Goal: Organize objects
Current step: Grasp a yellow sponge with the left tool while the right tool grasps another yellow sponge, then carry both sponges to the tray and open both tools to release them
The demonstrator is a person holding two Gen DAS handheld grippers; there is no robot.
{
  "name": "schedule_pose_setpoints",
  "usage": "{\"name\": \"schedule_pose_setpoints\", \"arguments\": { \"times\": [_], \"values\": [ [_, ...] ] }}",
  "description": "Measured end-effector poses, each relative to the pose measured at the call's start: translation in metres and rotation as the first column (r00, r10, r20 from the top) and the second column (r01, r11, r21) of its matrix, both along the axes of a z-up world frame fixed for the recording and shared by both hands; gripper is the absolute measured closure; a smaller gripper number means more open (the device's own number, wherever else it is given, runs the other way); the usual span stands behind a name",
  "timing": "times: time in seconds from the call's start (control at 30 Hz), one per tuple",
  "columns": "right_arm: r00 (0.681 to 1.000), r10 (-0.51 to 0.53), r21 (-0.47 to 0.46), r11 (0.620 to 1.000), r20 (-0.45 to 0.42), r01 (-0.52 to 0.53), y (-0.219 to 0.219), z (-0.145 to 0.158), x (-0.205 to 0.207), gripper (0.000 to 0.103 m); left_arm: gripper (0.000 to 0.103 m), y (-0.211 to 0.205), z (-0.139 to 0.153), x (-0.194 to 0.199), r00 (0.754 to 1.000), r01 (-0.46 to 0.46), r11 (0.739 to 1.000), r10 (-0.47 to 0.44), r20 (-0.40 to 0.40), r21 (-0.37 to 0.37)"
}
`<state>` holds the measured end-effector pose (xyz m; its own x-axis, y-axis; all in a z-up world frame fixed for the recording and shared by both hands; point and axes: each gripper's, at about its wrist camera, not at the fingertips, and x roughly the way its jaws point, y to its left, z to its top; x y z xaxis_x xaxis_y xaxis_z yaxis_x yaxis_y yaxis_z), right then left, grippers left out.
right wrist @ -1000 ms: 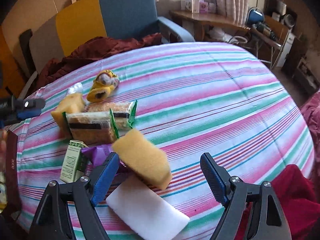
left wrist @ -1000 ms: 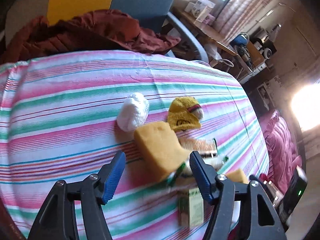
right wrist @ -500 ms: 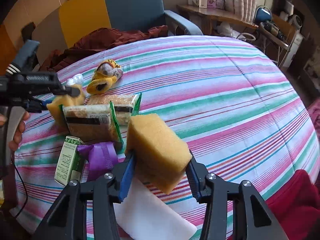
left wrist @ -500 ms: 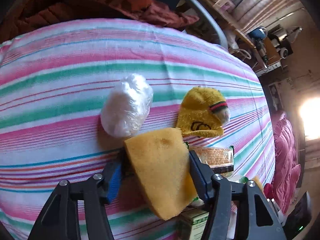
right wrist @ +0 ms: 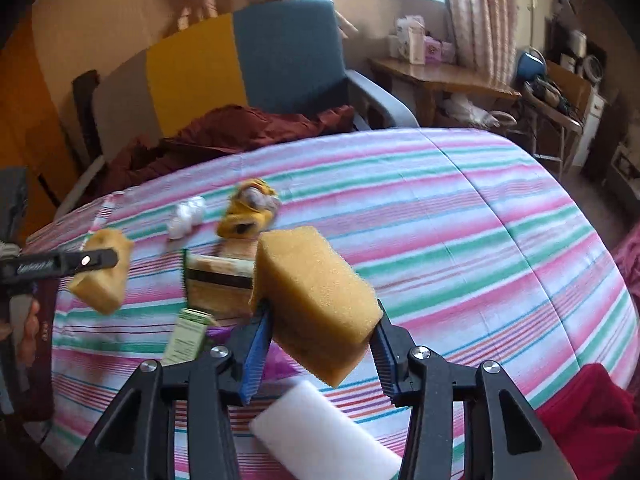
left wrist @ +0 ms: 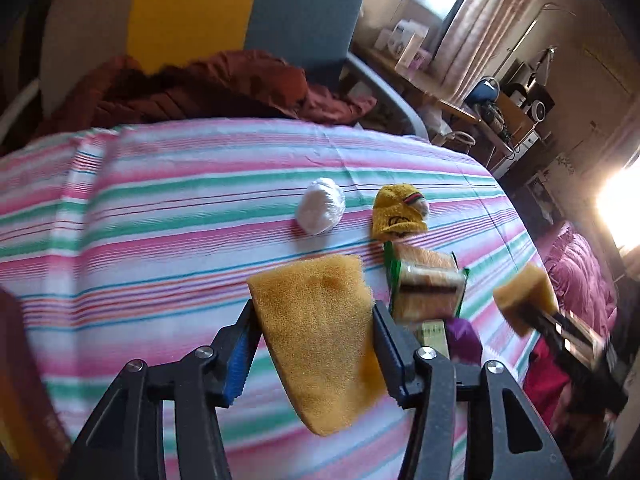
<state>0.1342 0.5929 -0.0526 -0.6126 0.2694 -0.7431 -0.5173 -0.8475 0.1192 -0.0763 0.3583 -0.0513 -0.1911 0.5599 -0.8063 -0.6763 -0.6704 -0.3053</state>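
Observation:
Above the striped tablecloth (left wrist: 160, 216), my left gripper (left wrist: 314, 312) holds a yellow sponge (left wrist: 320, 336); its jaws are still closing and both pads press into the foam. My right gripper (right wrist: 320, 312) is shut on a second yellow sponge (right wrist: 316, 296), also lifted off the cloth. Each gripper shows in the other's view: the right one (left wrist: 528, 312) at the right edge, the left one (right wrist: 100, 258) at the left with its sponge (right wrist: 104, 276). On the cloth lie a white plastic-wrapped ball (left wrist: 320, 210) and a yellow knitted toy (left wrist: 398, 212).
Cracker packets (left wrist: 428, 288), a green carton (right wrist: 186, 334) and a purple wrapper (left wrist: 464, 336) lie between the grippers. A white foam block (right wrist: 324, 436) lies under the right gripper. Behind the table is a blue-and-yellow chair (right wrist: 280, 52) with red cloth (right wrist: 240, 128).
Both grippers went from open to closed around their sponges and lifted them off the cloth. The left gripper drew back from the white ball and the knitted toy.

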Motion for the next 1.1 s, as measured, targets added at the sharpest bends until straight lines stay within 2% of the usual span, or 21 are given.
{"name": "schedule_pose_setpoints", "arguments": {
  "times": [0.37,0.67,0.87,1.1],
  "values": [
    [0.986,0.169,0.013,0.985,-0.005,-0.169,-0.069,0.014,-0.028,0.056,0.048,-0.109,0.029,0.015,0.991,-0.124,0.992,0.125,-0.056,0.014],
    [0.938,0.343,-0.027,0.938,-0.061,-0.345,-0.156,0.026,-0.070,0.056,0.048,-0.203,0.031,0.017,0.961,-0.265,0.964,0.267,-0.071,0.031],
    [0.871,0.483,-0.058,0.870,-0.086,-0.489,-0.229,0.030,-0.105,0.056,0.048,-0.276,0.038,0.015,0.910,-0.400,0.916,0.402,-0.100,0.045],
    [0.763,0.639,-0.077,0.759,-0.095,-0.646,-0.321,0.030,-0.142,0.056,0.048,-0.342,0.032,0.015,0.852,-0.511,0.859,0.512,-0.109,0.043]
  ]
}}
